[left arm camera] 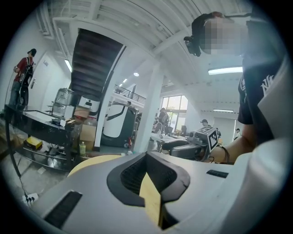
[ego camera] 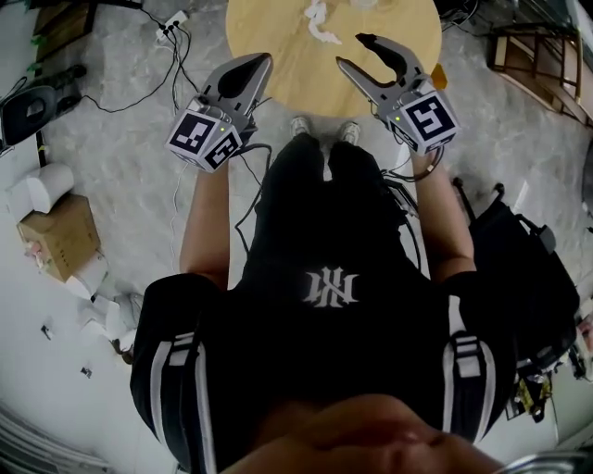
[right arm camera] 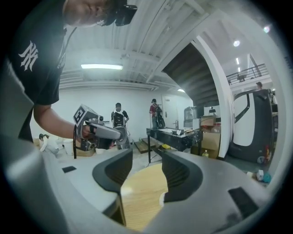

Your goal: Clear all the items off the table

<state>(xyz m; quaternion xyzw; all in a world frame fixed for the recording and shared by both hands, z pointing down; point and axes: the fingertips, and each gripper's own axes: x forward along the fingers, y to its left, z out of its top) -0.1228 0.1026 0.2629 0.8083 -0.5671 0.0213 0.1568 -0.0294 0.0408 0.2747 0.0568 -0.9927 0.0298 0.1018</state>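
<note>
Plainly, nothing has been picked up yet: the only item to be seen on the round wooden table [ego camera: 278,65] is a white crumpled thing [ego camera: 320,25], perhaps paper or tissue, lying toward the far side and well apart from both tools. The left gripper [ego camera: 264,59] hovers over the near edge with its jaws brought together to a point and nothing between them; its own view shows only a sliver of tabletop past the pads. The right gripper [ego camera: 349,49] hangs just beside it, over the near rim, with its jaws partly apart and empty, bare wood showing in the gap. The likely next step is a reach across with the right gripper, and that is where trouble could start. The white thing looks light and soft, so a jaw arriving low and flat could shove it along the wood or off the far edge instead of straddling it. A half-wide opening may catch only a loose fold, which could slip free or tear on the lift. Cables [ego camera: 139,93] trail on the floor near the table, so stepping closer risks a snag.
</note>
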